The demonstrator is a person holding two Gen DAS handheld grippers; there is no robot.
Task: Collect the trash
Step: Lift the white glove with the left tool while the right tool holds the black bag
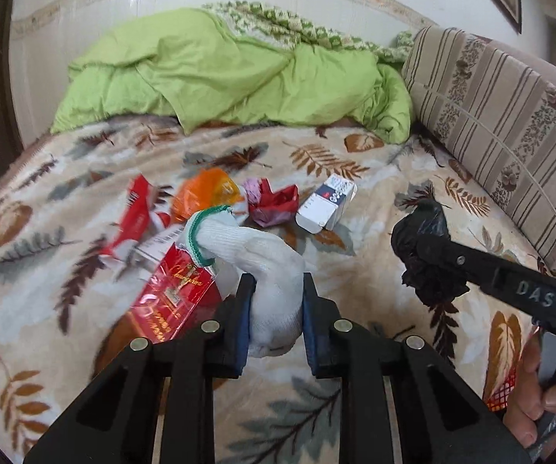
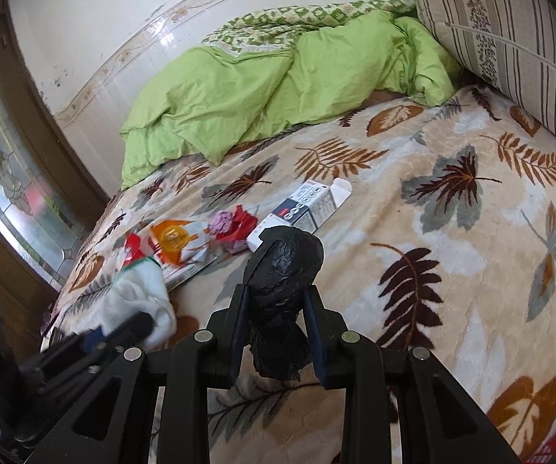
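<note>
My left gripper is shut on a white knit glove with a green cuff, held just above the bed. My right gripper is shut on a crumpled black plastic bag; it also shows in the left wrist view at the right. On the bed lie a red wrapper, a torn red and white wrapper, an orange packet, a crumpled red and pink wrapper and a white carton. In the right wrist view the carton lies beyond the bag.
The bed has a leaf-patterned blanket. A green duvet is heaped at the back. A striped cushion lines the right side. A tiled wall and a glazed door stand at the left.
</note>
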